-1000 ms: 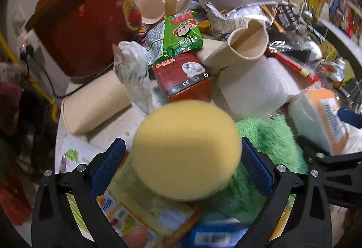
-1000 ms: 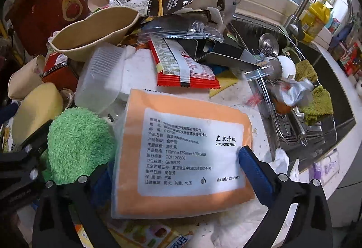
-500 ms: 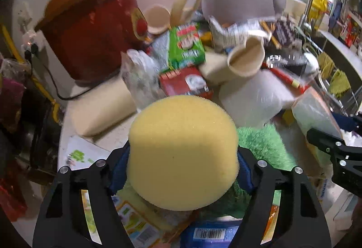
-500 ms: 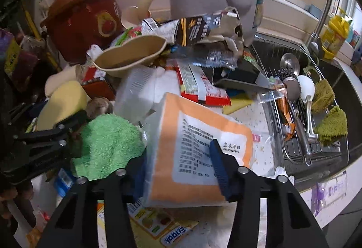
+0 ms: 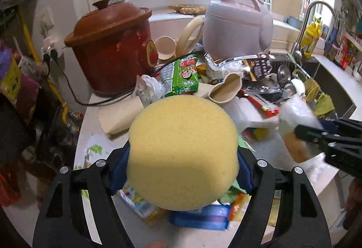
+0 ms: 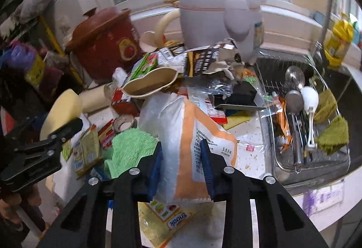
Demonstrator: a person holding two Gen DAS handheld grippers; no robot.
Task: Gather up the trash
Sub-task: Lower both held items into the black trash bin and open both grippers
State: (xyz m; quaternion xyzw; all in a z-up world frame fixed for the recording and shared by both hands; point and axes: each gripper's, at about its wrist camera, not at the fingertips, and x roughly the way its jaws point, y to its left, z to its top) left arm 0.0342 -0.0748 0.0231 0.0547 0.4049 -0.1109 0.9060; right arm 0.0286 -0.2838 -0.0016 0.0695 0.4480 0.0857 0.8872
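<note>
We have the left gripper (image 5: 182,165) with its jaws pressed into the sides of a yellow sponge (image 5: 182,157): round, porous and soft, it bulges past the blue pads, so we judge it light and springy, best held low on its flanks as now. The right gripper (image 6: 181,163) has its jaws narrow, pinching an orange-and-white pack (image 6: 199,146) of thin crinkly film with a printed label. It looks soft and light and the film may be slippery, so a bite across the middle seems safest. Both things hang above the worktop (image 6: 251,153). Below and ahead of the jaws lie more wrappers, a fluffy green cloth (image 6: 129,148) and a beige cup (image 5: 225,90); beyond them stand a glossy red pot (image 5: 110,48) and a smooth cooker (image 5: 235,26).
</note>
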